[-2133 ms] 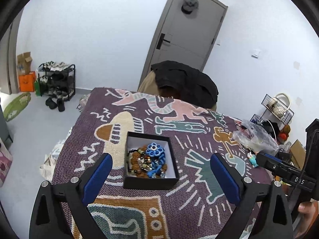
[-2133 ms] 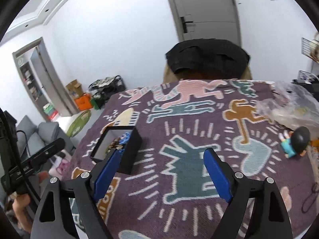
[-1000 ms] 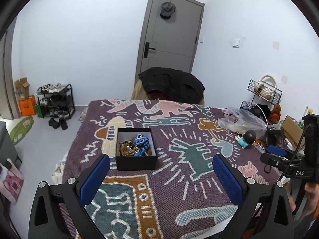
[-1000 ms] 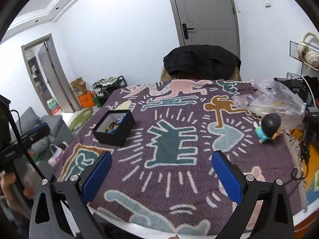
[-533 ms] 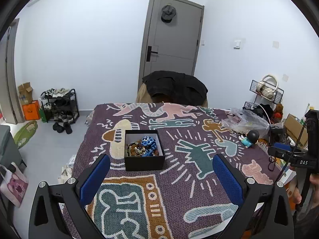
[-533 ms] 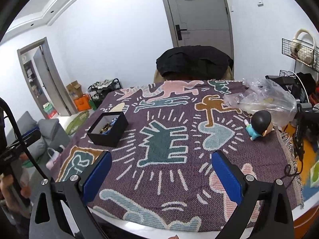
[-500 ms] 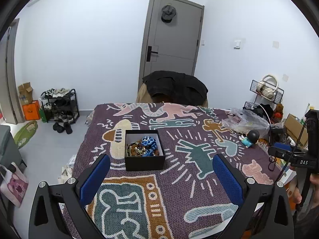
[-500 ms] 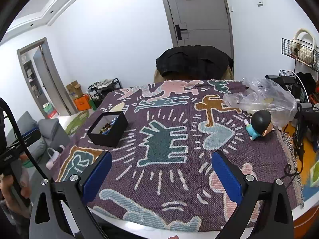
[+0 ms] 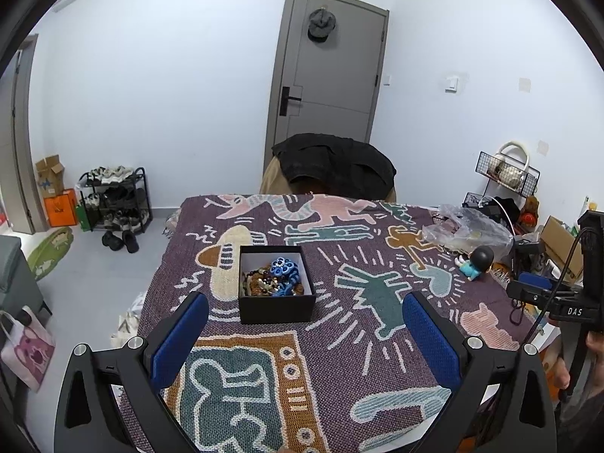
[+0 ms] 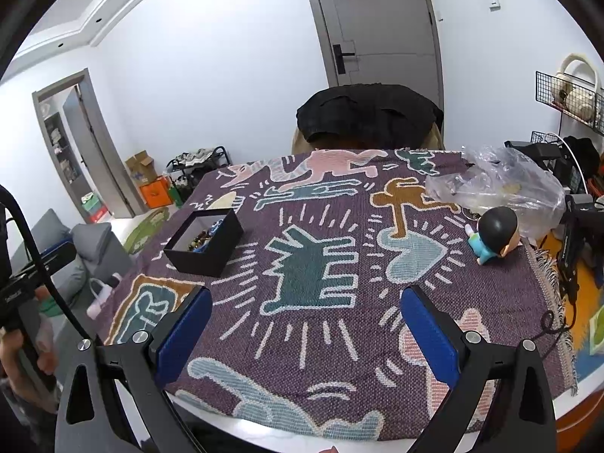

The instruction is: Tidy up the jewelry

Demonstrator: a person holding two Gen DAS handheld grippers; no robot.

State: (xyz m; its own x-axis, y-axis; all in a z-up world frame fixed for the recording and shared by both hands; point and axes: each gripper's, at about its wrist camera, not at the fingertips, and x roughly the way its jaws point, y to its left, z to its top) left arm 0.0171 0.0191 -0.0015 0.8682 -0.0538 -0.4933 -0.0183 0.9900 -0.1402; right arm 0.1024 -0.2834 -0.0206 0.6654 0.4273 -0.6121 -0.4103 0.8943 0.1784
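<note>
A black open box (image 9: pixel 276 306) sits on the patterned cloth, left of the table's middle. Inside it lies a heap of jewelry (image 9: pixel 275 278): brown and dark bead strings with a blue flower-shaped piece on top. My left gripper (image 9: pixel 305 326) is open and empty, held back from the box over the table's near edge. In the right wrist view the same box (image 10: pixel 205 242) lies far to the left. My right gripper (image 10: pixel 305 322) is open and empty over the near middle of the cloth.
A purple cloth with cartoon figures (image 9: pixel 377 290) covers the table. A clear plastic bag (image 10: pixel 502 188) and a small dark-haired figurine (image 10: pixel 492 234) sit at the right side. A chair draped with a black jacket (image 9: pixel 334 168) stands behind the table. A hand (image 10: pixel 22 343) holds the other gripper at far left.
Both grippers have pulled back and up from the table over the last two seconds, so the box looks smaller and farther. Since half a second ago, almost nothing has moved.
</note>
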